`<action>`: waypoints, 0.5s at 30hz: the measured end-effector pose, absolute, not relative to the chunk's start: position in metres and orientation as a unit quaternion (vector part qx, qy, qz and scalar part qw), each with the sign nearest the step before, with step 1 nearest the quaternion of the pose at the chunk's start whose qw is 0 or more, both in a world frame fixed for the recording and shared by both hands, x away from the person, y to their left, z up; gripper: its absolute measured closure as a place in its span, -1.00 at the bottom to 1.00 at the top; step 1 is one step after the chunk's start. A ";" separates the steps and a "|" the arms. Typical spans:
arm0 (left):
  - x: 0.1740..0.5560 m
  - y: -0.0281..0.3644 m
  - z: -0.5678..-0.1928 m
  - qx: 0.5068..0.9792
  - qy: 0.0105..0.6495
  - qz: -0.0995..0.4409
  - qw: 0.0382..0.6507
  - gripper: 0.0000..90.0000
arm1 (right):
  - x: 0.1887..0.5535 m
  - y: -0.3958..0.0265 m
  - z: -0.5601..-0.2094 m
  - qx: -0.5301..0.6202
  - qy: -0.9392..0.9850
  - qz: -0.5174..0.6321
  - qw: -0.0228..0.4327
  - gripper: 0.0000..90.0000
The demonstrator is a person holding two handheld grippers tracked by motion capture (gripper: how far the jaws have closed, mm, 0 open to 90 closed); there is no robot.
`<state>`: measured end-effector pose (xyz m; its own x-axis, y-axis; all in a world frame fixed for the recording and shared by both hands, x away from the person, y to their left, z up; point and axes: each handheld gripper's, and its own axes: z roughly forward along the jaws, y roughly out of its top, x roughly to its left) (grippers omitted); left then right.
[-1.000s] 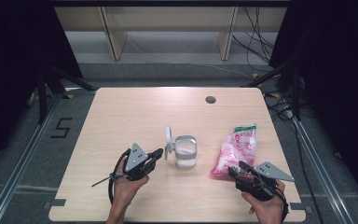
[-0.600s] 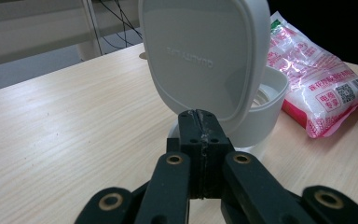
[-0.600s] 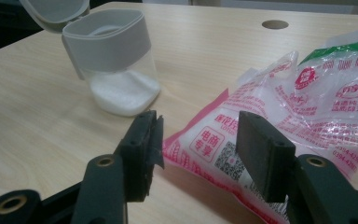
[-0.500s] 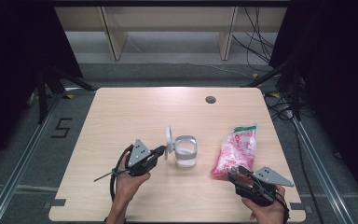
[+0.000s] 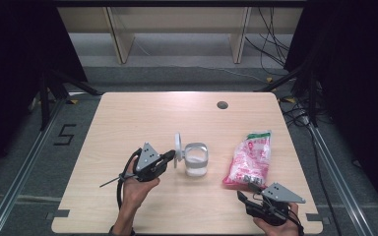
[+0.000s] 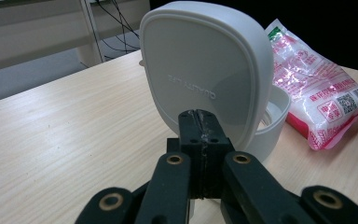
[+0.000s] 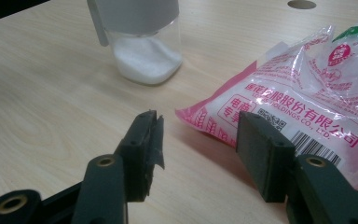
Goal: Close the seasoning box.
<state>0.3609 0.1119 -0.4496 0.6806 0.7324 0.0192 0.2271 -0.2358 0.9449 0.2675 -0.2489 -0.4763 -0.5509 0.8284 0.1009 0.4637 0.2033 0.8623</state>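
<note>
So from the high view we've got the left gripper [image 5: 170,157] sitting right up against the flipped-up white lid [image 5: 178,147] of the little clear jar [image 5: 196,160], which stands about mid-surface [image 5: 128,118] with white powder in the bottom; the pink bag [image 5: 250,160] lies just to the jar's right, and our right gripper [image 5: 243,199] sits near the front edge, just short of the bag's near end. In the left gripper view, the jaws are pressed tight together, and the tips sit at the lid's [image 6: 205,74] lower edge, though we can't really tell if they're pinching it or just touching it. In the right gripper view, the jaws stand spread with nothing between them, and the bag's [image 7: 307,98] corner lies just beyond them, with the jar [image 7: 142,42] farther back.
</note>
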 end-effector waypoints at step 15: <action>0.363 0.108 -0.444 0.750 0.312 0.236 0.532 0.99 | 0.261 -0.251 -0.478 0.423 0.760 0.453 0.196 0.09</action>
<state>0.3633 0.1082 -0.4437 0.6933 0.7203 0.0214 0.2177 -0.2377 0.9466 0.2611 -0.2511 -0.4783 -0.5655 0.8203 0.0854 0.4654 0.2319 0.8542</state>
